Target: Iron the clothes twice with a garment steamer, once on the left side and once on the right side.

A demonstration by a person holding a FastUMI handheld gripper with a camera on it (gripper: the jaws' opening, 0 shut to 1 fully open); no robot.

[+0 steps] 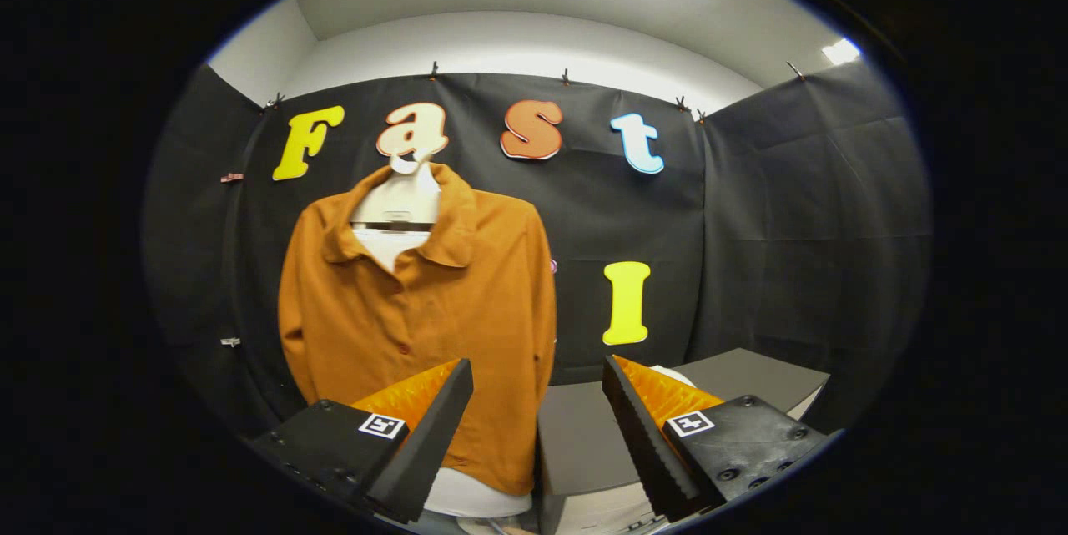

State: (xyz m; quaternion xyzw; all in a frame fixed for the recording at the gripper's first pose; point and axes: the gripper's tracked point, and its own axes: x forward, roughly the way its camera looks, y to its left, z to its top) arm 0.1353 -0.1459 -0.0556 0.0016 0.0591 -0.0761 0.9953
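Note:
An orange-brown buttoned shirt [417, 301] hangs on a white mannequin torso [399, 209] against the booth's wall, beyond the left finger. My gripper [538, 418] is open, with a wide gap between its fingers and nothing held. The shirt's lower hem shows between the fingers, well ahead of them. A small white rounded object [672, 371] peeks out just behind the right finger; I cannot tell what it is.
A grey table [584, 435] stands ahead of the right finger, its near corner between the fingers. A grey box-like block [751, 376] sits on it at the right. The mannequin's white base [476, 495] shows under the shirt.

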